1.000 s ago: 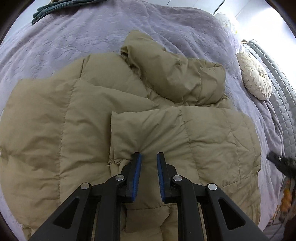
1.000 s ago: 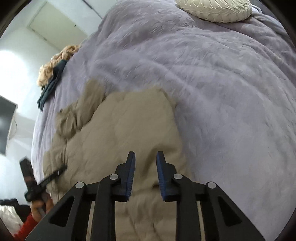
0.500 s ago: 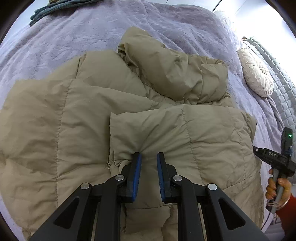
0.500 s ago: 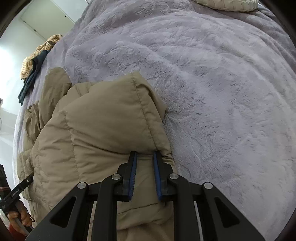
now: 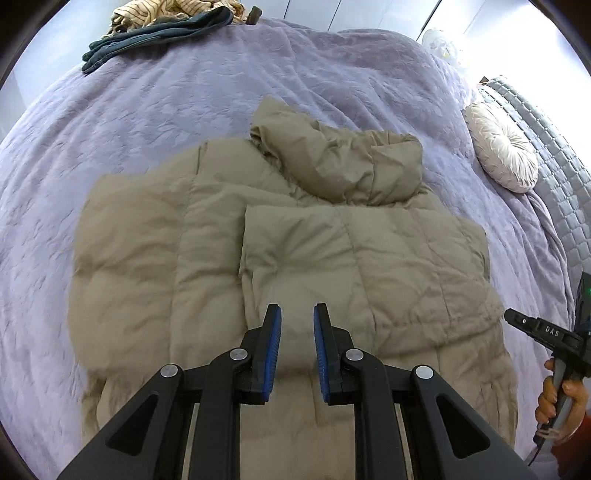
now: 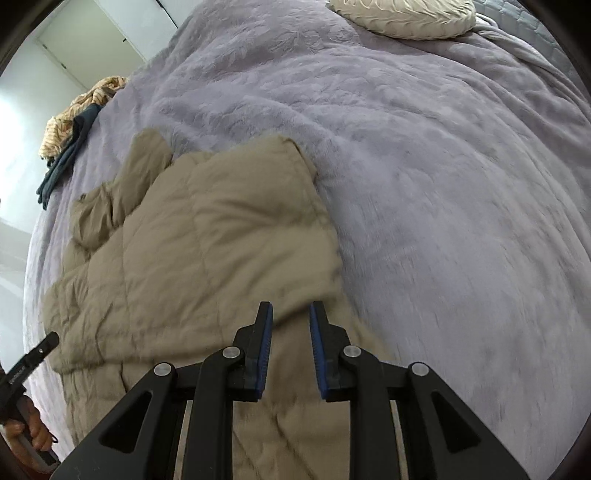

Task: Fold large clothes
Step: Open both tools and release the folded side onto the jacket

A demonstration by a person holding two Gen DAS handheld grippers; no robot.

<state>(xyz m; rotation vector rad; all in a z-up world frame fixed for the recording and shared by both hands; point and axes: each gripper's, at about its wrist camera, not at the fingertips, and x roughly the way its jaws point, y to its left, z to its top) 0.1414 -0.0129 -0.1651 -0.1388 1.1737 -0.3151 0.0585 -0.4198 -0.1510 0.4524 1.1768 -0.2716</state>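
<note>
While a tan quilted puffer jacket (image 5: 295, 236) lies spread on a bed covered by a lavender blanket (image 5: 184, 96), two handheld black tongs with blue pads hover above it. The left tongs (image 5: 297, 350) are spread apart with nothing between the pads, positioned over the lower middle of the jacket. One side panel is folded inward across the front, its straight edge running down the middle, and the hood (image 5: 343, 162) sits bunched at the far end. The right tongs (image 6: 290, 347) are likewise spread and pinch nothing, poised above the folded panel's near edge, close to where the jacket meets the bare blanket. In the left wrist view, the right tongs appear at the right edge, gripped by a hand (image 5: 561, 398). A round cream pleated cushion (image 5: 502, 151) rests by the grey quilted headboard (image 5: 554, 155). At the far corner of the bed lies a pile of dark teal and striped clothes (image 5: 162, 22).
</note>
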